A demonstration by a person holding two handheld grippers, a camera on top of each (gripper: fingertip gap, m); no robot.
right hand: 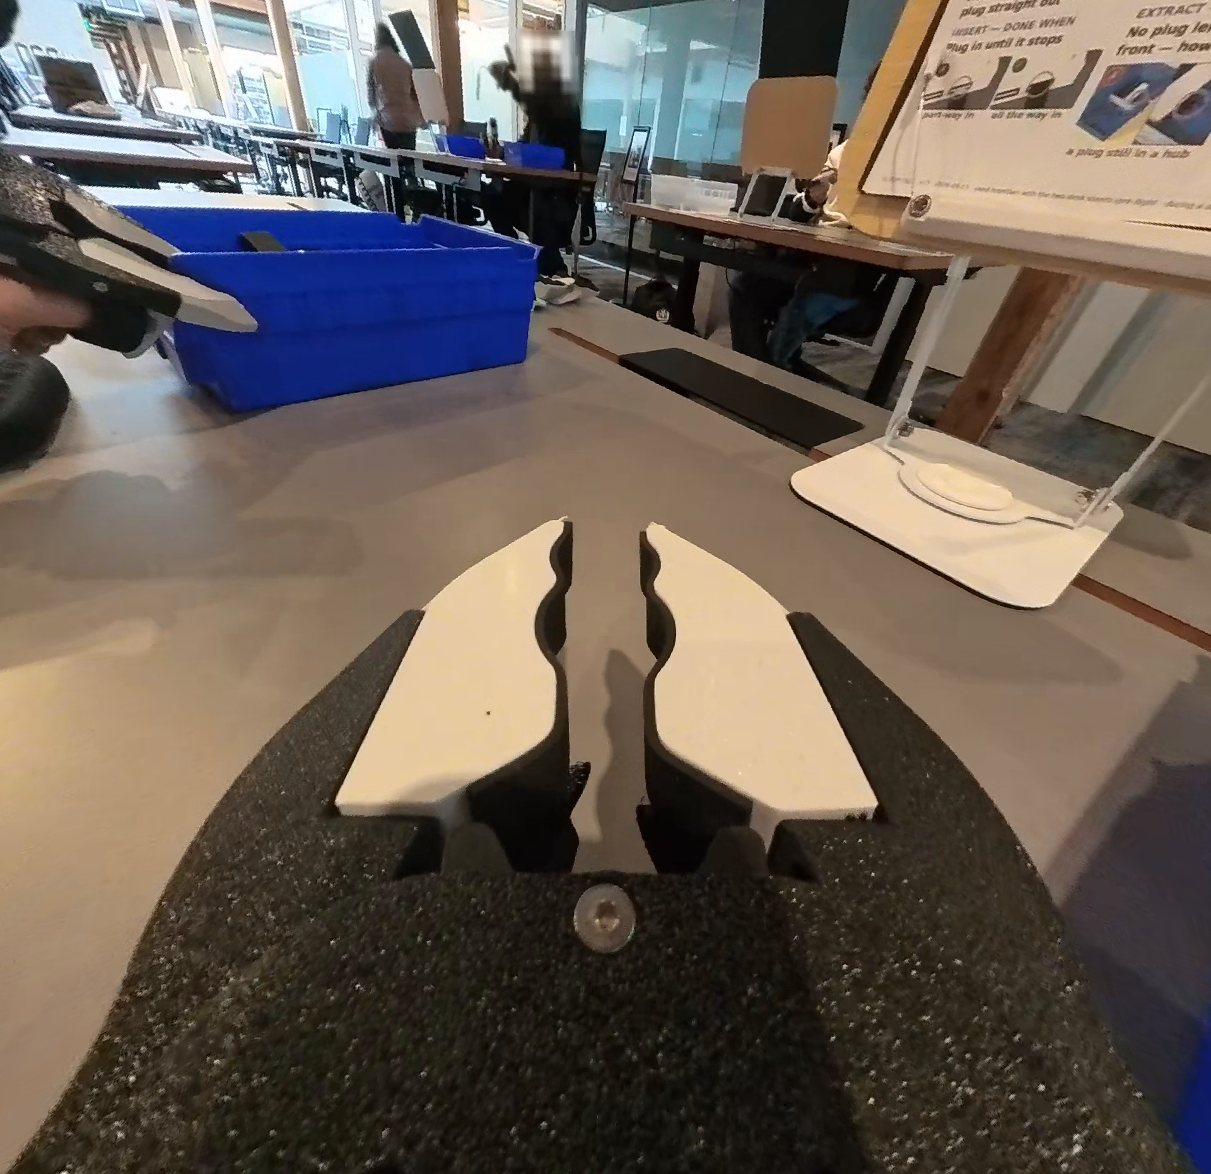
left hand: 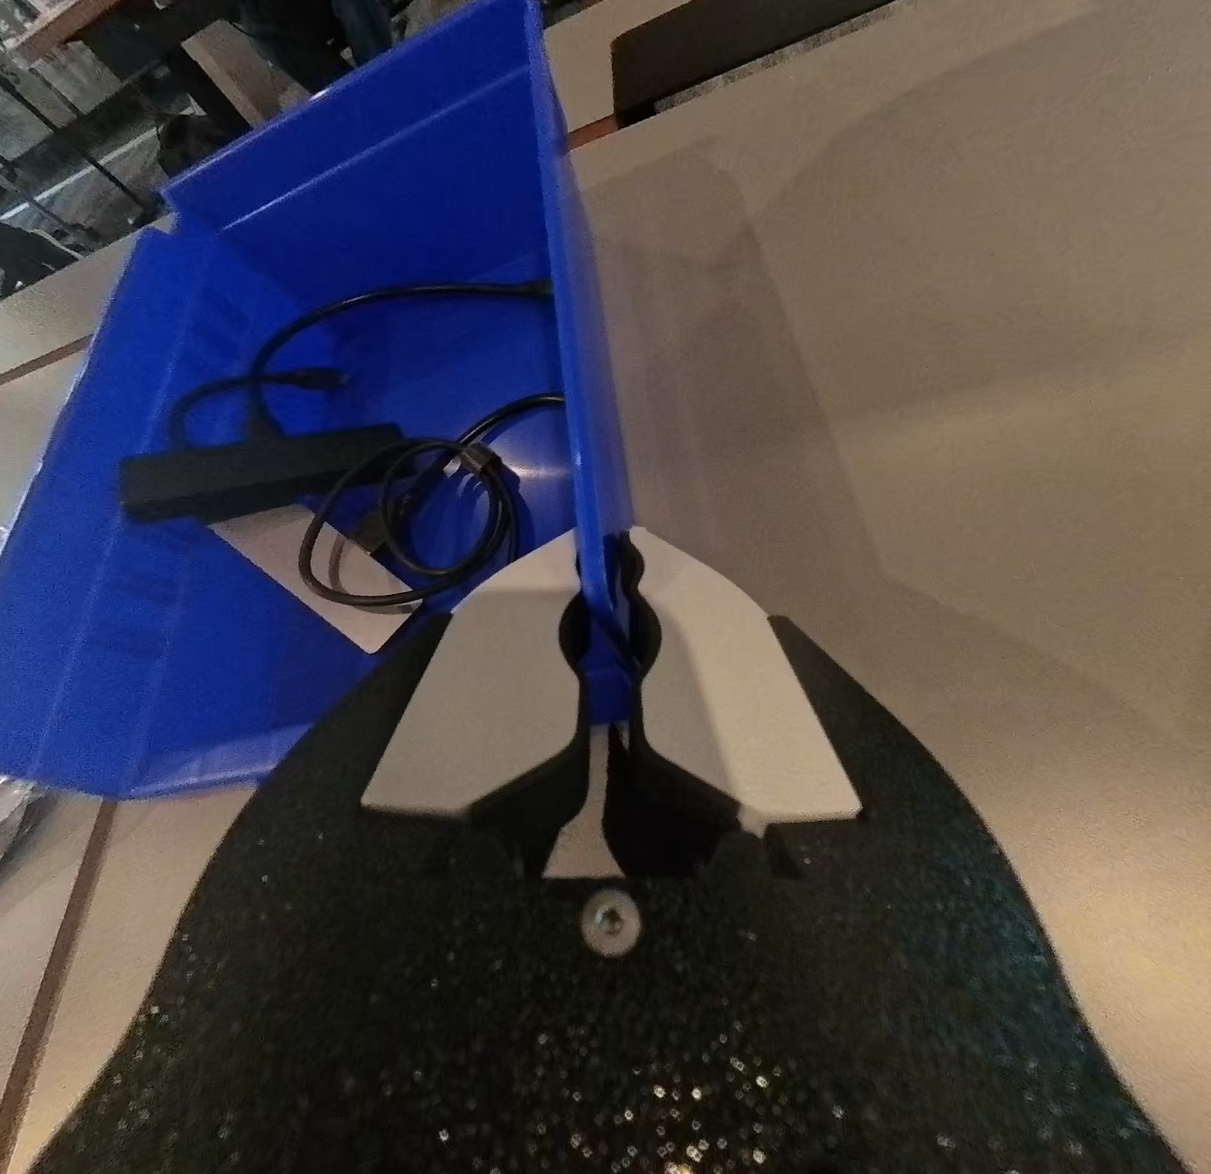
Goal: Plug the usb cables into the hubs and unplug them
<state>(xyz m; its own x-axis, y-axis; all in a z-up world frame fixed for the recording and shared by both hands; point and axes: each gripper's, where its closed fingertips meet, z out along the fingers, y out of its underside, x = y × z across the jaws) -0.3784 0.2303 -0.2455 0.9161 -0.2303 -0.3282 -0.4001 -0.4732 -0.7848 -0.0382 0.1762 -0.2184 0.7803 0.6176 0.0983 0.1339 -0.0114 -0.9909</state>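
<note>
A blue plastic bin stands on the grey table. Inside it lie a black USB hub and black coiled USB cables, one with its plug loose near the back. My left gripper is shut on the bin's right side wall near its front corner. In the right wrist view the left gripper clamps the corner of the bin, and the hub's end pokes above the rim. My right gripper is open and empty, low over the bare table, well to the right of the bin.
A white stand base with a clear bracket holds an instruction board at the table's right edge. A black pad lies at the far edge. People stand and sit at other tables behind, with more blue bins.
</note>
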